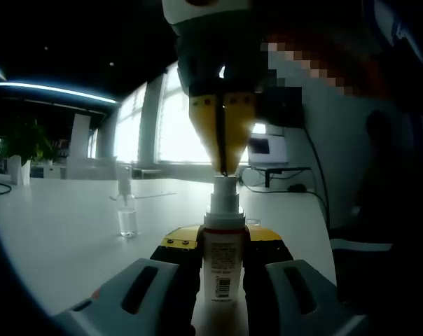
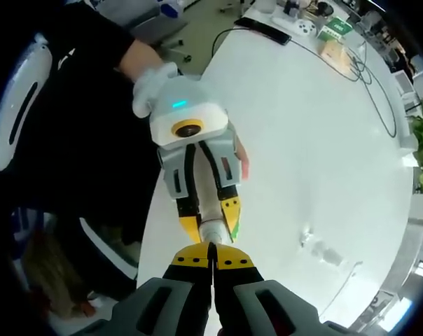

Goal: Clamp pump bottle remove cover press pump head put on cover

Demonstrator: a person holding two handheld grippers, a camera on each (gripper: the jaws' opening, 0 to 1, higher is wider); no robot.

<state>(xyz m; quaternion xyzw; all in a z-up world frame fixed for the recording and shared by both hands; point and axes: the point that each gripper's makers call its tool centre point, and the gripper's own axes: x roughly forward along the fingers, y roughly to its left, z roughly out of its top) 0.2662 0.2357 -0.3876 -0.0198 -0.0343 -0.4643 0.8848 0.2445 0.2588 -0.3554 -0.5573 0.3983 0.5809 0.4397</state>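
Between the left hand-held gripper's clenched jaws, the pump bottle hides its base.

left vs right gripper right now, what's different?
Grip: the left gripper is shut on the pump bottle's body; the right gripper has its jaws closed, nothing between them.
Pose: left comes in level from the side; right points down at the pump head.
Both have yellow-tipped jaws.
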